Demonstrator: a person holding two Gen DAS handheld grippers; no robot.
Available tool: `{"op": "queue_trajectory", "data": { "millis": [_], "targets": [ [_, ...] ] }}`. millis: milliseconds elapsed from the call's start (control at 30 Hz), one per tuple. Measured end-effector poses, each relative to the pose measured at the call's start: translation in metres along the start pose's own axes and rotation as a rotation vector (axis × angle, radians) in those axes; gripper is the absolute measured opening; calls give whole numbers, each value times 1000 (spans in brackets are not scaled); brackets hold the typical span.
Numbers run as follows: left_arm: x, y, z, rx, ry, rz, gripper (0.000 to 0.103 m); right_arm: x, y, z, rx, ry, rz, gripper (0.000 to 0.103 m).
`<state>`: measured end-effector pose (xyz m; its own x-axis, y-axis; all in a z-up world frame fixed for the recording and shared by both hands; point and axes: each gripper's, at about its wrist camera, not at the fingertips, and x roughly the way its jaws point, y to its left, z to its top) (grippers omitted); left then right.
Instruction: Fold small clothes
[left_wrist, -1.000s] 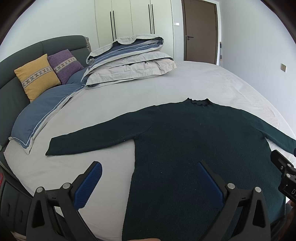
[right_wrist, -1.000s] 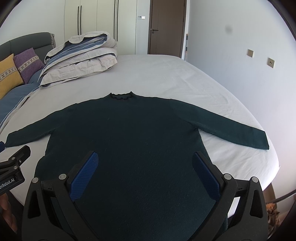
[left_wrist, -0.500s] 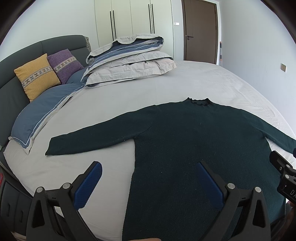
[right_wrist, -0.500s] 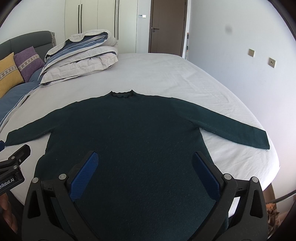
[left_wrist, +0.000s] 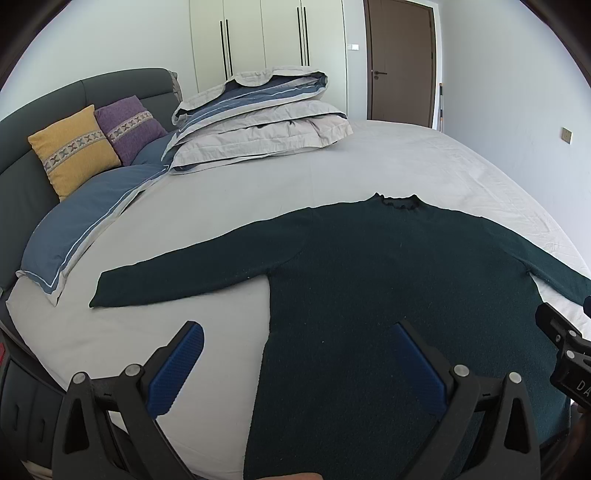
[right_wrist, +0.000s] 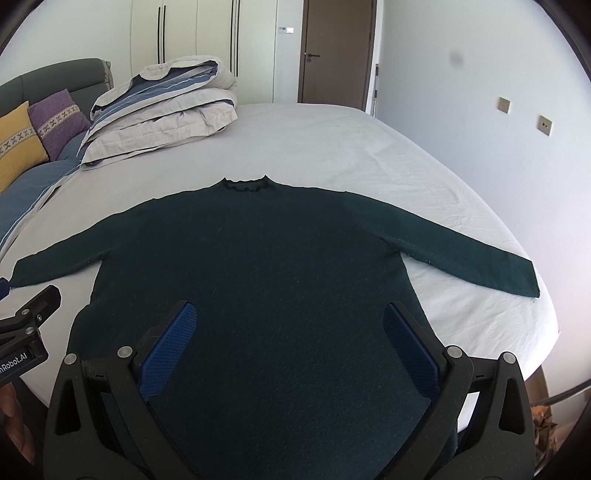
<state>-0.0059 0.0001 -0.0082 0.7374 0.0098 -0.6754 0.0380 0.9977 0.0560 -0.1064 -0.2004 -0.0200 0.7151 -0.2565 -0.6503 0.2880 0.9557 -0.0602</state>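
Sweater: dark green knit, long-sleeved, lying flat on the bed, ruffled collar pointing away from both cameras, sleeves spread out to either side.
Sweater hem: cut off by the lower frame edge and covered by the claw bodies in both views; cannot tell how it lies.
Sweater's right-hand sleeve: full length seen in the right wrist view, cuff near the bed's edge; in the left wrist view the same sleeve runs out of frame.
Sweater's left-hand sleeve: cuff plain in the left wrist view; in the right wrist view its tip is cut by the frame edge.
Left claw: jaws spread wide, nothing between the blue pads; one finger over bare sheet, the other over the sweater body. Contact with the fabric cannot be judged.
Right claw: jaws spread wide, empty; both pads over the sweater's lower body. Whether they touch it cannot be told.
Cross views: each claw shows only as a black corner at the other camera's edge; partial lettering, not fully readable.
Hand: fingertips at the lower left of the right wrist view, mostly out of frame.
Bedding: folded duvet at the far left of the bed; yellow cushion and purple cushion against the grey headboard; blue pillow beside them.
Background: white wardrobe, brown door.
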Motion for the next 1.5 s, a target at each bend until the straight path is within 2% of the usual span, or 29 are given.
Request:
{"op": "queue_trajectory", "data": {
  "millis": [700, 767, 833, 900, 1000, 1100, 1233, 1300, 1400, 1433, 1500],
  "targets": [
    [4, 6, -7, -25, 6, -24, 103, 8, -2, -3, 11, 16, 3, 103],
    [6, 6, -9, -36, 3, -41, 103, 10, -10, -4, 37, 13, 10, 103],
    [8, 4, -10, -38, -4, -88, 103, 14, -27, -3, 85, 6, 22, 103],
    [9, 0, -11, -21, -25, -86, 103, 20, -55, -3, 153, -7, 21, 103],
    [17, -11, -12, 38, -26, -50, 103, 36, -120, -4, 312, -4, 12, 103],
    [28, -20, -12, 76, -22, -11, 103, 61, -204, -12, 506, 25, -2, 103],
    [42, -38, -9, 181, -26, 64, 103, 87, -327, -38, 785, 14, -20, 96],
    [48, -47, -6, 232, -36, 90, 103, 100, -384, -55, 945, -11, 5, 95],
    [59, -55, 1, 254, -6, 64, 103, 118, -445, -80, 1098, -12, -9, 89],
    [63, -56, 4, 247, 6, 45, 103, 124, -458, -85, 1120, -27, 3, 83],
    [72, -58, 10, 216, 39, -32, 103, 134, -479, -86, 1141, -68, 37, 80]
  ]
}}
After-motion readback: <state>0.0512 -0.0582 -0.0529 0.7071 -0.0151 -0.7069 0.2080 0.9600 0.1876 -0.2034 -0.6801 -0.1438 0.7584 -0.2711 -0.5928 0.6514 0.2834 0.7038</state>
